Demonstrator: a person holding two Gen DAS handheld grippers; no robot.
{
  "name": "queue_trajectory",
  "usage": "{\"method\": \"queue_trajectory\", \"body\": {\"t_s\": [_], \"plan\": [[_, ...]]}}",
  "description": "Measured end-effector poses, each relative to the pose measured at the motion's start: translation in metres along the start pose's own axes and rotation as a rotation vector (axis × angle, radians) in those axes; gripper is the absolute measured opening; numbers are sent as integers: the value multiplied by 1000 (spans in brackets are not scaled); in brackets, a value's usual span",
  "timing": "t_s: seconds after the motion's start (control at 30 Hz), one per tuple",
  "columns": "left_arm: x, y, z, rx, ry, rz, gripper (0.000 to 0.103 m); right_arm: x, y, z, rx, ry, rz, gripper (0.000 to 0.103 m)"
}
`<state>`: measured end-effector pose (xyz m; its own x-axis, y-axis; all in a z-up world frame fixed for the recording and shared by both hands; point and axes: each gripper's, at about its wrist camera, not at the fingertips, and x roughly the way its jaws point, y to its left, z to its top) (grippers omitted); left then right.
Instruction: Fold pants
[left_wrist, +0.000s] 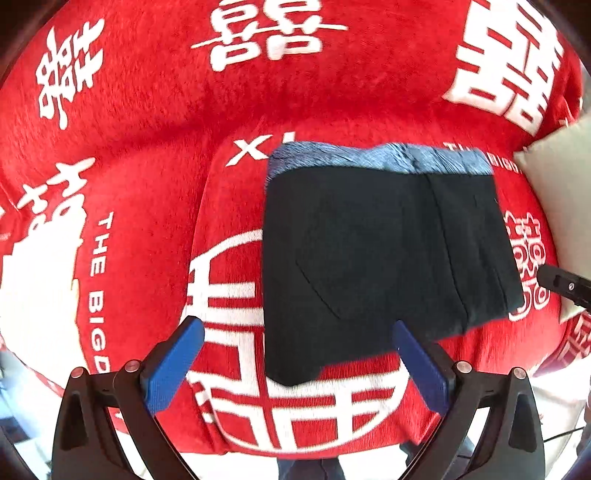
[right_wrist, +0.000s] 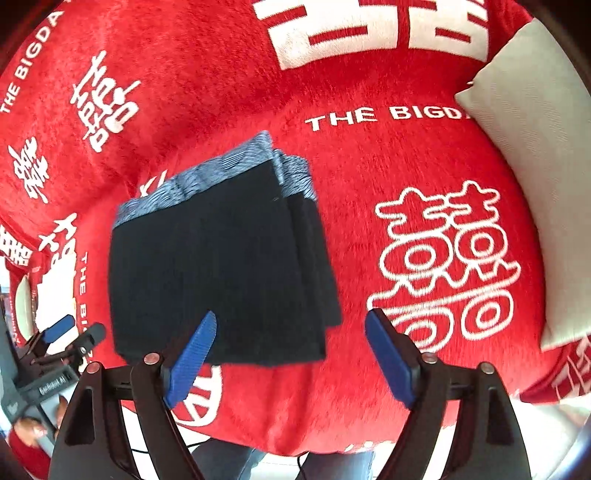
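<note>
Folded dark pants (left_wrist: 369, 251) on red blanket (left_wrist: 147, 129), white pillow (right_wrist: 535, 147) beside, both hand-held grippers (left_wrist: 299, 354) (right_wrist: 291, 347) spread apart, empty

The left wrist view looks forward and down between the blue fingers of the left gripper (left_wrist: 297, 328), from close above the red blanket (left_wrist: 147, 122). The right wrist view looks the same way from the right gripper (right_wrist: 291, 321), also near. Both views share the folded black pants (left_wrist: 369, 240) (right_wrist: 221, 266), the white pillow (left_wrist: 557, 177) (right_wrist: 535, 147) and the blanket (right_wrist: 369, 155). Each view catches the other gripper at its edge.
</note>
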<state>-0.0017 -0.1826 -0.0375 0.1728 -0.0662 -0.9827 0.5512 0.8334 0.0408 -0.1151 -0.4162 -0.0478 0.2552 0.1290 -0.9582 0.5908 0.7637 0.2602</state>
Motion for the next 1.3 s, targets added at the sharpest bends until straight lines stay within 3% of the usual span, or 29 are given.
{"method": "queue_trajectory", "body": {"t_s": [0.1,0.17,0.4,0.77,1.3], "plan": [[-10,-8,-9,23,12,19,102,-13,12,-11,-8,-21,-23,93],[-16,-13,-12,32,17,25,102,-23,16,-20,-31,-32,-41,103],[-43,-18,-23,34,9,40,103,-51,43,-38,-121,-42,-96,103],[-67,-15,-36,33,10,52,102,-71,59,-60,-120,6,-134,103],[-89,-14,-38,60,-17,58,103,-94,68,-58,-143,-17,-148,103]]}}
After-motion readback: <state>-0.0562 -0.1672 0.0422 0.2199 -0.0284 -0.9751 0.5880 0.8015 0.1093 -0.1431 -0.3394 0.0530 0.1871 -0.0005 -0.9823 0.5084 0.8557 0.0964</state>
